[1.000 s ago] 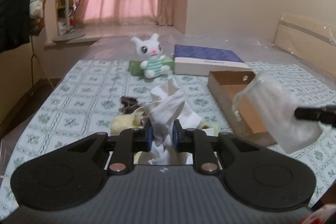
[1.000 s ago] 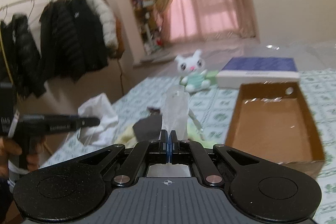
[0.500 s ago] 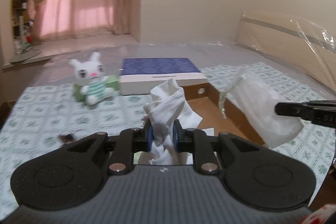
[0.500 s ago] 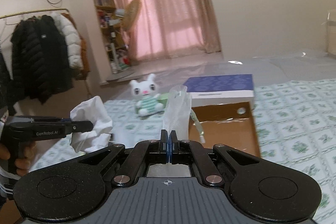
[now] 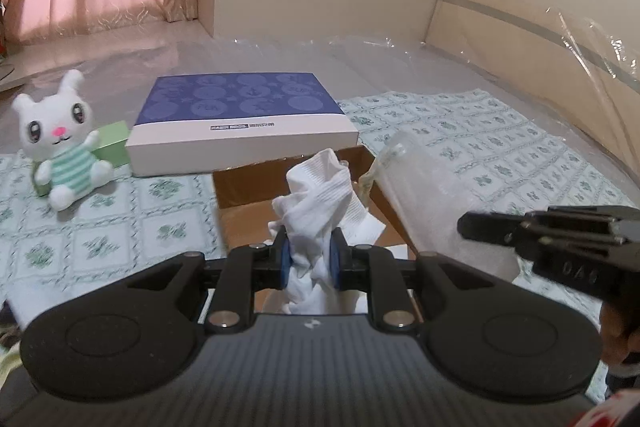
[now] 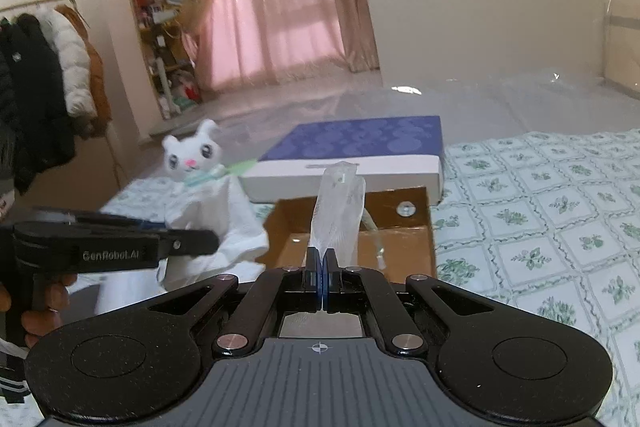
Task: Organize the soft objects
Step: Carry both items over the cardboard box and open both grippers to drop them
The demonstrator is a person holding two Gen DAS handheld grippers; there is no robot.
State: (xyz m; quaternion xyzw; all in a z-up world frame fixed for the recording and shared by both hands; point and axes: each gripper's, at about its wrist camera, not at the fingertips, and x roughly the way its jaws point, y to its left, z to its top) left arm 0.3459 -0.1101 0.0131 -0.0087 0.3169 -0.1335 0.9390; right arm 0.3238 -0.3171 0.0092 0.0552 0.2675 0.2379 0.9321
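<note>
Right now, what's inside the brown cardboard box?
The cardboard box shows only bare brown floor and walls. The white sock in the left claw and the clear bag in the right claw hide its near part.

Black left gripper (image 5: 307, 264) w/ blue pads (image 5: 285, 263) — silver screws.
</note>
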